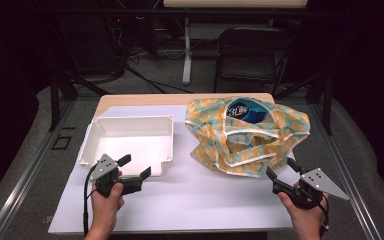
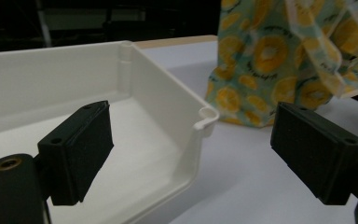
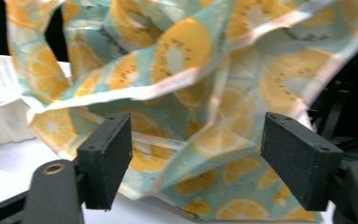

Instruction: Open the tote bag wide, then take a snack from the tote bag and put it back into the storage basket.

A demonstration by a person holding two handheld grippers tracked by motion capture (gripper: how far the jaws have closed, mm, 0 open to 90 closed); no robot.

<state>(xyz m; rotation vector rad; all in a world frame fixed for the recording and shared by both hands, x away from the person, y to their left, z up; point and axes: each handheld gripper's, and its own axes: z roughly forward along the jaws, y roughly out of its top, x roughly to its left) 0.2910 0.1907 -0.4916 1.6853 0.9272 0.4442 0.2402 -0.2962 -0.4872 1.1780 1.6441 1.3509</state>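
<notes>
Left tongs (image 1: 136, 168): agape, empty, at white tray's (image 1: 128, 131) 5 o'clock corner.
Right tongs (image 1: 281, 170): agape, empty, nearing bag's 5 o'clock edge.
Fruit-print bag (image 1: 247, 135): bench (image 1: 190, 205), 3 o'clock of tray.
Progress: nothing gripped; bag untouched, whole job seemingly left.

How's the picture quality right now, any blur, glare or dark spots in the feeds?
High view: soft overall, table brightly lit, surroundings nearly black. Left gripper view: white tray fairly crisp, with its floor washed out bright and the near jaws soft. Right gripper view: citrus-print bag blurred up close, with the background dark.
</notes>
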